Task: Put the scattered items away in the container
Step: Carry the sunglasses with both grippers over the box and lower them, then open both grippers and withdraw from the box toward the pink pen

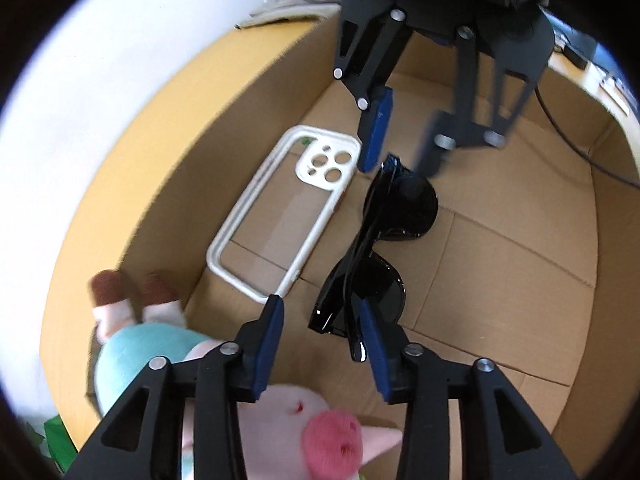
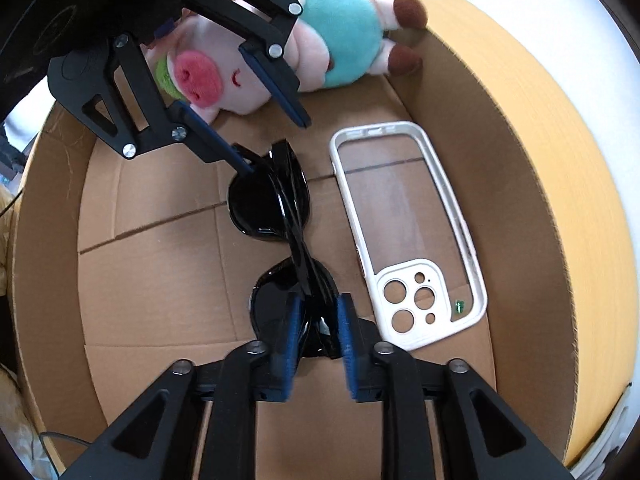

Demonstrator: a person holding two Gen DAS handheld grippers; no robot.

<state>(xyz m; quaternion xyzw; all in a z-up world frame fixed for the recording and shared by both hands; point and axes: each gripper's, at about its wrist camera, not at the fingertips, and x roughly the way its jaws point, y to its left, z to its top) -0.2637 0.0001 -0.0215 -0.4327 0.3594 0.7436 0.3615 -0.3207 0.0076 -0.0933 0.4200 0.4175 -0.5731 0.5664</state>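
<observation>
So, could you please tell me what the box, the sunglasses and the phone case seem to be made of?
Box: brown corrugated cardboard, matte; fluting shows along its cut rim.
Sunglasses: probably glossy black plastic, given the bright glints on frame and lenses.
Phone case: likely soft white plastic or silicone rim with a clear back; the cardboard shows through.

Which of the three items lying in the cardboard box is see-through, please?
The white-rimmed phone case: the box floor shows through its clear back, whereas the black sunglasses and the plush pig are opaque.
</observation>
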